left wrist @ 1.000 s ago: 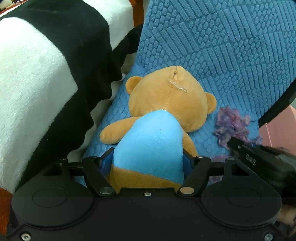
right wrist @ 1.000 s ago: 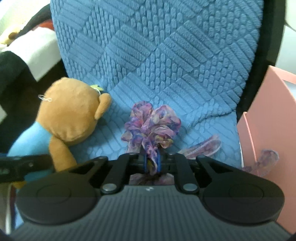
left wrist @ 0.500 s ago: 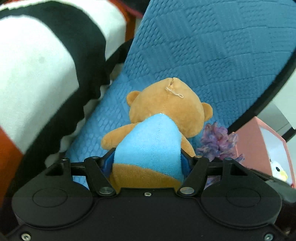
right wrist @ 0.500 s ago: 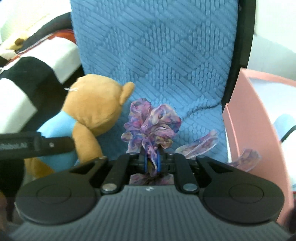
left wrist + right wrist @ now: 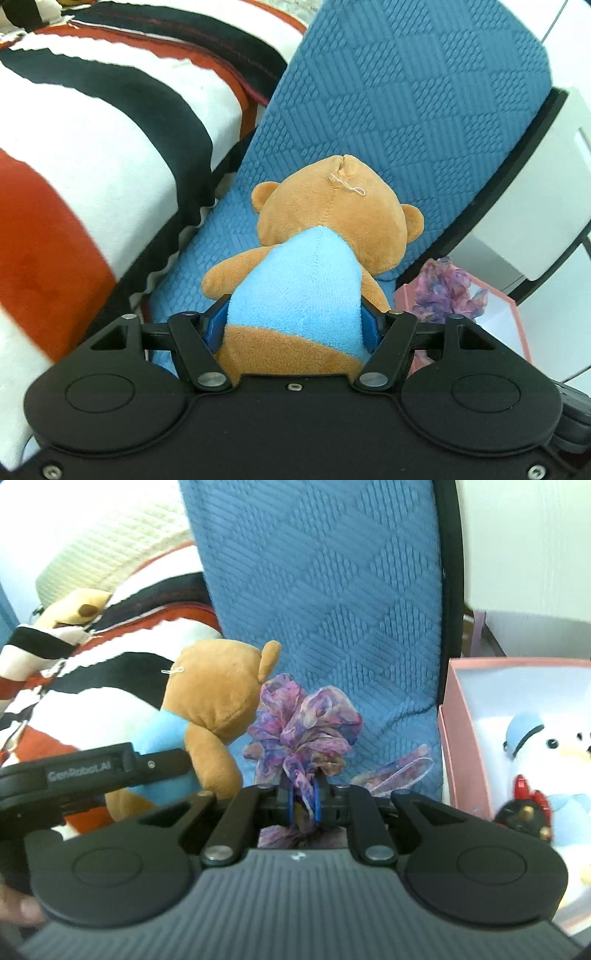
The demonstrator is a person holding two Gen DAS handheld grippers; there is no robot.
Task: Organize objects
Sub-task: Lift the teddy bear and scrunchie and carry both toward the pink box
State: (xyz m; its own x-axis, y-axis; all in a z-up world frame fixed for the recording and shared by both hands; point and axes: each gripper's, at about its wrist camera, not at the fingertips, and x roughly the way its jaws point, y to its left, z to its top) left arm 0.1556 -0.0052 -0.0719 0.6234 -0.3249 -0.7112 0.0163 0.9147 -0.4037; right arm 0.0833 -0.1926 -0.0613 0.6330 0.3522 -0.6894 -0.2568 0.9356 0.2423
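A brown teddy bear [image 5: 325, 221] in a light blue top hangs back-first in my left gripper [image 5: 293, 323], whose blue pads press on both sides of its body. The right wrist view shows the same bear [image 5: 210, 705] at the left, lifted off the blue chair [image 5: 332, 590]. My right gripper [image 5: 303, 800] is shut on a purple and pink ruffled scrunchie [image 5: 304, 723], with a ribbon tail [image 5: 402, 771] trailing to the right. The scrunchie [image 5: 447, 288] also shows at the right in the left wrist view.
A pink open box [image 5: 465, 738] stands right of the chair and holds a white plush penguin [image 5: 546, 757] and a small black and red figure [image 5: 524, 812]. A striped black, white and red blanket [image 5: 92, 147] lies left of the chair, with another plush [image 5: 74, 609] on it.
Both grippers have risen off the chair seat with the bear and the scrunchie. The pink box with its toys has come into view on the right.
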